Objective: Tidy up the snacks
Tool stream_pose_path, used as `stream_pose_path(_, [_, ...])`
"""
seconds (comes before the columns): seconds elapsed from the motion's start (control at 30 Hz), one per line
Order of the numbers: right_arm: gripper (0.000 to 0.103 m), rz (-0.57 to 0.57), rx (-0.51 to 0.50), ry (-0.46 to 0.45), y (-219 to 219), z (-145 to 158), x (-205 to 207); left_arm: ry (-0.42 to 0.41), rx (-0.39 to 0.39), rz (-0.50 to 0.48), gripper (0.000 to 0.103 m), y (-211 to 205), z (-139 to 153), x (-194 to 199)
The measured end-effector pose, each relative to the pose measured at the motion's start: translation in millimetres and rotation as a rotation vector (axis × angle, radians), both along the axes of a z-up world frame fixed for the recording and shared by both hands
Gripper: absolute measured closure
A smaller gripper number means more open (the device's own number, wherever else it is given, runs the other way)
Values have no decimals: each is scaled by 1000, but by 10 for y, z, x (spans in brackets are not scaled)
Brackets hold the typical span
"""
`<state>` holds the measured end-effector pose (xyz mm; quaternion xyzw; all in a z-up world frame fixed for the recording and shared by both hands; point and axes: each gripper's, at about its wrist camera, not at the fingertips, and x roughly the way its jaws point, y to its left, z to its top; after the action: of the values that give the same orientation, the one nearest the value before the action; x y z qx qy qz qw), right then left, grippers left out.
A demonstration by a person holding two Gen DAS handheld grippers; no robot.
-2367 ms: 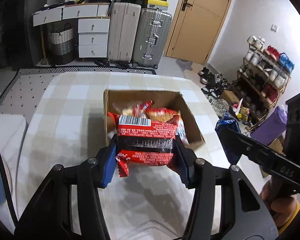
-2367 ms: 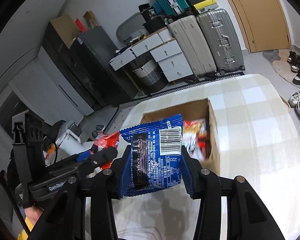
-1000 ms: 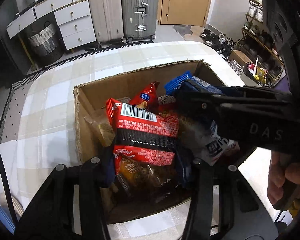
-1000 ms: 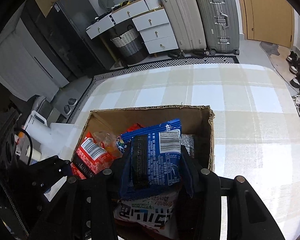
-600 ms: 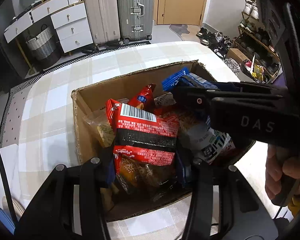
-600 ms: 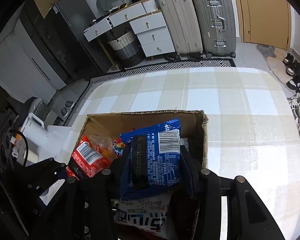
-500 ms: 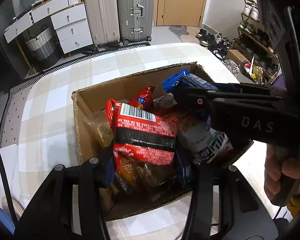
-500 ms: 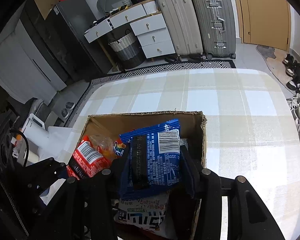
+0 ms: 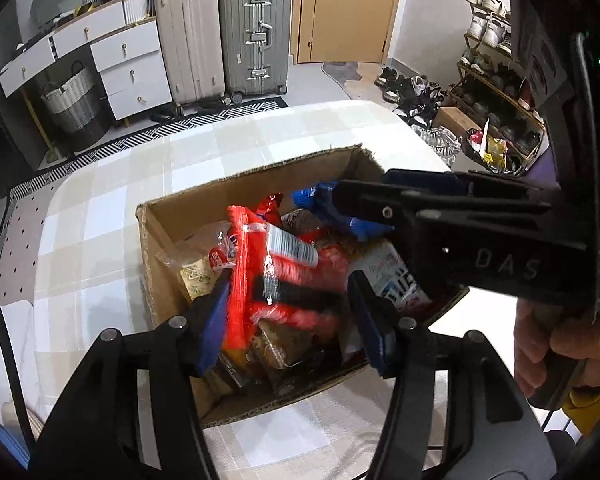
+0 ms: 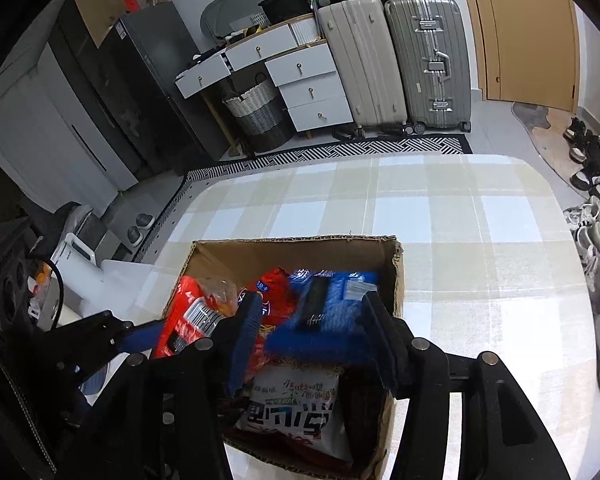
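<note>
An open cardboard box (image 9: 260, 184) on the checked table holds several snack packets. My left gripper (image 9: 288, 292) hangs over its near left part, jaws opening. The red packet (image 9: 284, 276) lies blurred and tilted between them, leaning on the left finger (image 9: 216, 312), with a gap to the right one. Over the box's right side (image 10: 284, 252) my right gripper (image 10: 312, 308) has its jaws opening too. Between them the blue packet (image 10: 328, 320) has tipped almost flat, no longer pinched. A white packet (image 10: 292, 404) lies under it.
A checked cloth (image 10: 460, 220) covers the table around the box. A person's hand (image 9: 560, 344) holds the right gripper's handle. Behind the table stand suitcases (image 9: 256, 32) and white drawers (image 9: 128, 72); a shoe rack (image 9: 496, 92) is to the right.
Both pairs of jaws have widened. The red and blue packets, held upright before, have tipped over and are dropping into the box. Both grippers have risen a little.
</note>
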<state>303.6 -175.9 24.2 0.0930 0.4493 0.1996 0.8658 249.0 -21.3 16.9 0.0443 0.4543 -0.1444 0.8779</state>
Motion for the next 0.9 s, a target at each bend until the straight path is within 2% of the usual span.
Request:
stream_pose_path(0.4, [50,-4,23,-17,-87,118,-148,-21,-6,37,44,67,192,-204])
stream_pose_path(0.63, [50,-9,19,-39,-145,238,-343,-109,13,82,22,127,422,-460])
stream_pose_path(0.83, [49,0,22,-68,-179,417,-582,-135,25,117,22,172,649,-682])
stream_pose_path(0.9, [43,-1,29,-87,-198,502,-692,-158,32,145,22,220,744,-782])
